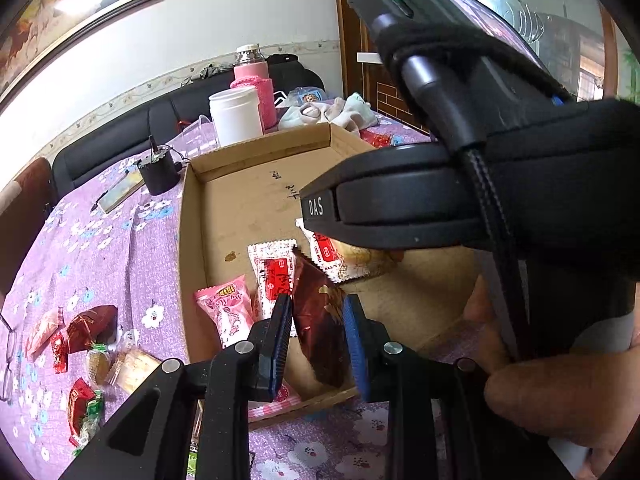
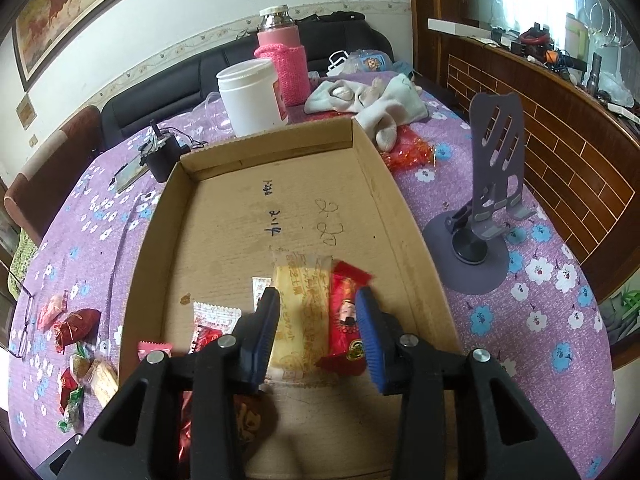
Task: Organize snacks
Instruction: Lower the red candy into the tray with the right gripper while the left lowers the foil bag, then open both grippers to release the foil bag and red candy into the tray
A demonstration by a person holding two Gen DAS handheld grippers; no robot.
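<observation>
**Over the cardboard box: snacks going in, more waiting outside**

Over the near end of the cardboard box (image 2: 368,168), the right gripper (image 2: 318,332) hangs with its fingers parted. A yellow biscuit packet (image 2: 300,312) and a red sweet packet (image 2: 346,320) lie flat on the box floor between and below them, neither pressed by the pads. They look freshly set down; that is a judgement.

- Left gripper (image 1: 318,344): fingers narrow, over the box's near edge above a dark red foil packet (image 1: 320,320). Whether the pads pinch it or merely straddle it cannot be told.
- Beside it in the box: a pink packet (image 1: 228,312) and a red-and-white packet (image 1: 276,276).
- Loose snacks (image 1: 86,344) lie on the purple flowered surface (image 2: 540,280), left of the box, well apart from both grippers.

Step in hand, by judgement: placing snacks in the box. Next move calls for lifting the right gripper clear, then reaching left across the box wall for the loose pile.
</observation>
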